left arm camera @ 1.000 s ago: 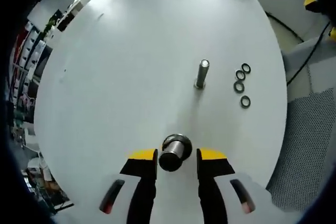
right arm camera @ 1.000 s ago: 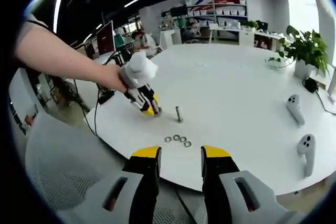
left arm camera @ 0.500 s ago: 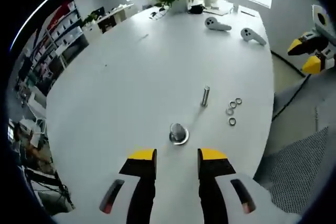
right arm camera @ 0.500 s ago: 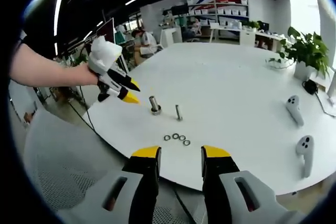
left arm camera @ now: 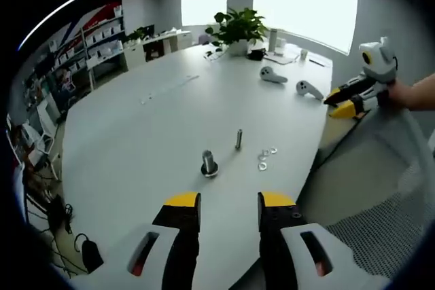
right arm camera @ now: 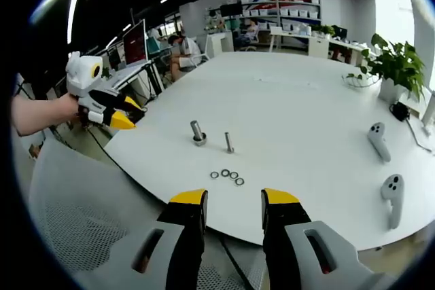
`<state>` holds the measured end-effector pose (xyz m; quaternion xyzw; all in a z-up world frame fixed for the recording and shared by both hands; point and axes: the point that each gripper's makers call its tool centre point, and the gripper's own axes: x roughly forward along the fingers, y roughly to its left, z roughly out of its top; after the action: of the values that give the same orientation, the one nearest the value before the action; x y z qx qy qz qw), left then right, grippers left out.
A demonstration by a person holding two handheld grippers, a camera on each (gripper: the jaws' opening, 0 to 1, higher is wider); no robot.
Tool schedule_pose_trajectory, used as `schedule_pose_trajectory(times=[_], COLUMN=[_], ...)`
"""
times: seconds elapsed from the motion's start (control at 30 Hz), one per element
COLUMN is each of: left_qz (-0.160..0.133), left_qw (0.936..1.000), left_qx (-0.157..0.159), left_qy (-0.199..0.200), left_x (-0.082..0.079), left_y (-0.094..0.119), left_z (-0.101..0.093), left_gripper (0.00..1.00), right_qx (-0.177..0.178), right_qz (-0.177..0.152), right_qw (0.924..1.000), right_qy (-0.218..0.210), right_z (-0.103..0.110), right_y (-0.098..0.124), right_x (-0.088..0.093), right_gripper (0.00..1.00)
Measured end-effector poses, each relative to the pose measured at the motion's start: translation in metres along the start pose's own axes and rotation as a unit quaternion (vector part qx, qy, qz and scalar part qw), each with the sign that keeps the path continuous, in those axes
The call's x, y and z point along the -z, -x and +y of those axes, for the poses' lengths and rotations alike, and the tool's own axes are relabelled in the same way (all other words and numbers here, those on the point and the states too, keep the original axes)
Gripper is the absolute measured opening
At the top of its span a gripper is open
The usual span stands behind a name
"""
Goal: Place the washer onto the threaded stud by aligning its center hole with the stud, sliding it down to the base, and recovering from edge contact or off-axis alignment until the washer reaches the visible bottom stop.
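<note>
On the big white table (left arm camera: 136, 134) a thick threaded stud (left arm camera: 209, 164) stands on its wide base, with a thinner metal stud (left arm camera: 238, 139) upright just beyond it. Several small washers (left arm camera: 265, 158) lie flat in a loose row near the table edge. My left gripper (left arm camera: 219, 215) is open and empty, held back off the table. My right gripper (right arm camera: 234, 214) is also open and empty, over the floor short of the edge. In the right gripper view the thick stud (right arm camera: 197, 132), thin stud (right arm camera: 229, 142) and washers (right arm camera: 226, 176) sit ahead, and the left gripper (right arm camera: 109, 110) hovers at the far left in a hand.
Two white controllers (right arm camera: 386, 168) lie on the table at the right, with a potted plant (right arm camera: 395, 66) behind them. A mesh chair back (right arm camera: 75, 215) stands low left of the right gripper. Desks, shelves and people fill the room beyond.
My left gripper has let go of the thick stud, left it standing on the table, and drawn back well away from the edge. The right gripper has barely moved.
</note>
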<state>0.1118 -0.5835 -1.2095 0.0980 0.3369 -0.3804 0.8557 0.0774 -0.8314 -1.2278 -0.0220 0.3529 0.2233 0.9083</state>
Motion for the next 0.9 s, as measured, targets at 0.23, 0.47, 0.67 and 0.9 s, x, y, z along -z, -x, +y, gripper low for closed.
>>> schedule_pose_trajectory(times=[0.23, 0.47, 0.67, 0.9], left_qz=[-0.028, -0.038, -0.051, -0.073], left_qw=[0.9995, 0.9991, 0.9984, 0.9964], left_qx=[0.001, 0.011, 0.012, 0.025], left_qy=[0.016, 0.015, 0.022, 0.035], left_x=[0.006, 0.02, 0.027, 0.027], left_y=[0.034, 0.051, 0.052, 0.052], left_z=[-0.009, -0.031, -0.044, -0.059], left_gripper=[0.34, 0.33, 0.33, 0.32], right_qx=[0.011, 0.017, 0.022, 0.022], right_qz=[0.008, 0.019, 0.025, 0.03], right_qw=[0.9999, 0.9996, 0.9993, 0.9992], right_qy=[0.005, 0.01, 0.015, 0.016], right_z=[-0.004, -0.008, -0.011, -0.01], right_y=[0.001, 0.0, 0.0, 0.001], right_x=[0.002, 0.006, 0.008, 0.009], right_gripper=[0.34, 0.33, 0.33, 0.33])
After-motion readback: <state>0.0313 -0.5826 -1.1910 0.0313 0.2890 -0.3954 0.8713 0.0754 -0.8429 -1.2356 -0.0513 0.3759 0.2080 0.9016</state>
